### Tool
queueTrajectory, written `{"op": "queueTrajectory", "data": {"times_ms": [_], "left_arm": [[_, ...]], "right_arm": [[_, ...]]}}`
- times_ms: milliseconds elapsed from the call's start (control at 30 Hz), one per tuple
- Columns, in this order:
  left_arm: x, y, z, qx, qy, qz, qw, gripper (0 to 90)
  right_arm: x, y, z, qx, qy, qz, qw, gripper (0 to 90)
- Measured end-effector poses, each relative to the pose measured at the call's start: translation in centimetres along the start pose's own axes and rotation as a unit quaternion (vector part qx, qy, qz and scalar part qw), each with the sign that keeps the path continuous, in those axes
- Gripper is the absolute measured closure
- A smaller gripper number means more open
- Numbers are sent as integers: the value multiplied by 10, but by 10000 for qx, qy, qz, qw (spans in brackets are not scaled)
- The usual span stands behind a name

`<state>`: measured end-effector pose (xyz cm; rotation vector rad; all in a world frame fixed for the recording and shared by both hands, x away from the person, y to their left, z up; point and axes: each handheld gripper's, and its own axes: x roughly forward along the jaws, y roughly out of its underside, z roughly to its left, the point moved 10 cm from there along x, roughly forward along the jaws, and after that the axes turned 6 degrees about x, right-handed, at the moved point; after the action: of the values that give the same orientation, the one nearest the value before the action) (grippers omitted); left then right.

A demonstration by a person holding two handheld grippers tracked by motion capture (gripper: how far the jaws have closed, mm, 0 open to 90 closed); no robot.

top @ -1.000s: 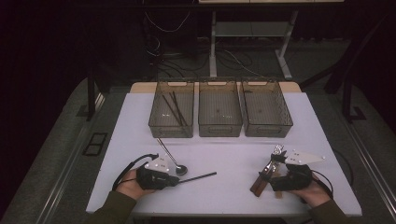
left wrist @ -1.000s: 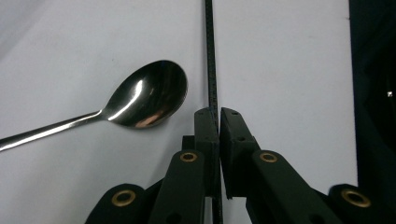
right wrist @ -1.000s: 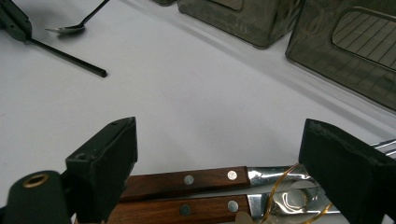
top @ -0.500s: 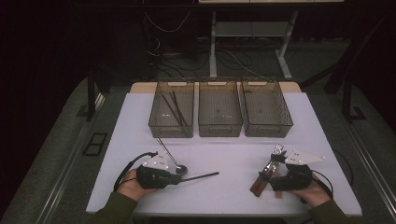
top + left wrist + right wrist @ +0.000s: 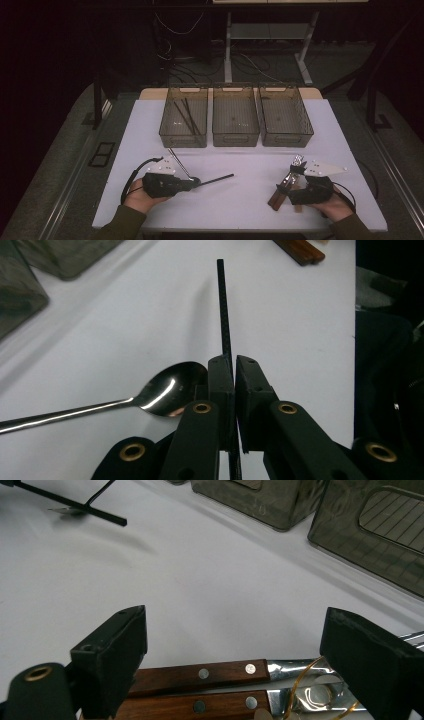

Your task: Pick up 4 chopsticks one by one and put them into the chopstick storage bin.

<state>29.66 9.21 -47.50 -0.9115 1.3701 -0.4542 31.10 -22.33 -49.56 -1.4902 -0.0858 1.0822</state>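
Chopstick [image 5: 223, 305] clamped in my left tool [image 5: 234, 371], jaws pinched nearly together on it, low over the desk [image 5: 240, 200] just beside the spoon [image 5: 170, 390]. I judge this the pick-up step; next I must lift it clear of the spoon and carry it to the left bin [image 5: 184, 116], where other chopsticks lie. My right tool [image 5: 235, 645] stands wide open, holding nothing, over two wooden-handled pieces of cutlery [image 5: 200, 672].

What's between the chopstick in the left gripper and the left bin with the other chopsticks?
Nothing visible blocks it. The left gripper is shut on the black chopstick. A spoon lies beside its jaws, and bare table lies up to the left bin.
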Motion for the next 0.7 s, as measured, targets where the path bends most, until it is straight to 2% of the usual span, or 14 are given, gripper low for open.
{"op": "queueTrajectory", "data": {"times_ms": [200,400,700], "left_arm": [[-3,-6,8,-144,-160,-92,9997,856],[-7,-12,15,-194,-290,-183,9992,856],[-15,-28,37,-307,-538,-384,9973,856]], "right_arm": [[0,0,0,12,2,9,10000,119],[0,0,0,20,0,17,10000,119],[-1,0,-1,44,10,10,10000,119]]}}
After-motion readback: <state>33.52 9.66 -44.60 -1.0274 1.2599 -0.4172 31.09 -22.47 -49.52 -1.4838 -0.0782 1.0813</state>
